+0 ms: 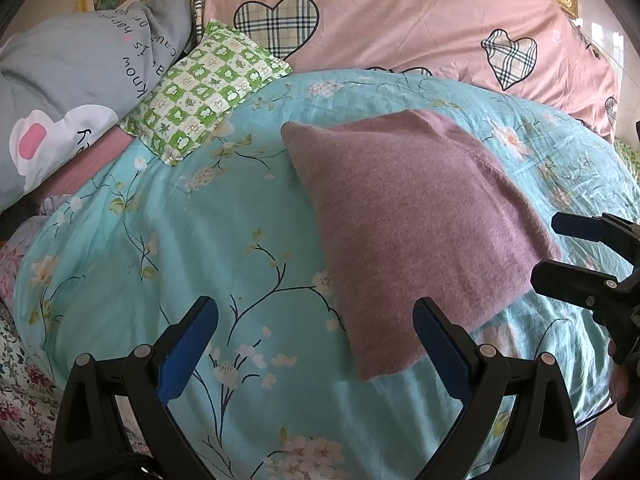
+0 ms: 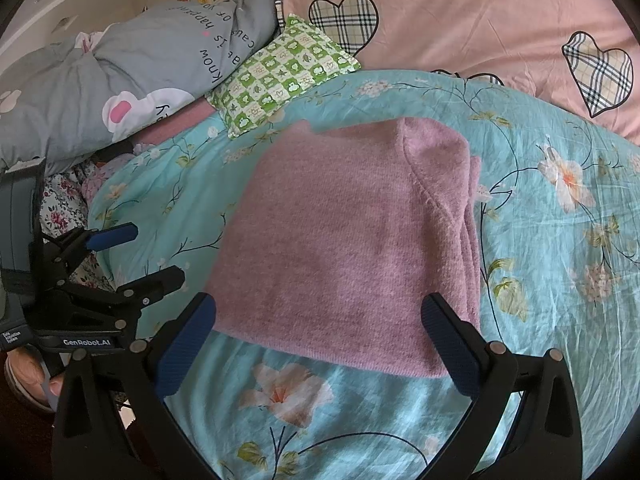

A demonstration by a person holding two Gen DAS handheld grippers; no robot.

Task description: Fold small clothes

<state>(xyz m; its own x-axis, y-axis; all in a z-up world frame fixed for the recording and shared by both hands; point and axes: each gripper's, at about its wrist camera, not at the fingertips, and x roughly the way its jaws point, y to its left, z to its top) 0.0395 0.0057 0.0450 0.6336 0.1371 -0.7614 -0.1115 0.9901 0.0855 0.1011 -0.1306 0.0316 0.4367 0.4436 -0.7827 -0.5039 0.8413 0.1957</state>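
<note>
A mauve fuzzy knit garment (image 1: 408,216) lies folded into a thick rectangle on the turquoise floral bedspread (image 1: 192,248). In the right wrist view the garment (image 2: 344,248) shows stacked layers along its right edge. My left gripper (image 1: 316,344) is open and empty, hovering over the bedspread just left of the garment's near corner. My right gripper (image 2: 320,340) is open and empty, just above the garment's near edge. The right gripper also shows at the right edge of the left wrist view (image 1: 560,252), and the left gripper shows at the left of the right wrist view (image 2: 156,252).
A green checked small pillow (image 1: 208,88) lies at the back left. A grey printed duvet (image 1: 80,72) is bunched beside it. A pink quilt with plaid hearts (image 1: 420,20) covers the back. Flowered fabric (image 1: 24,380) hangs at the bed's left edge.
</note>
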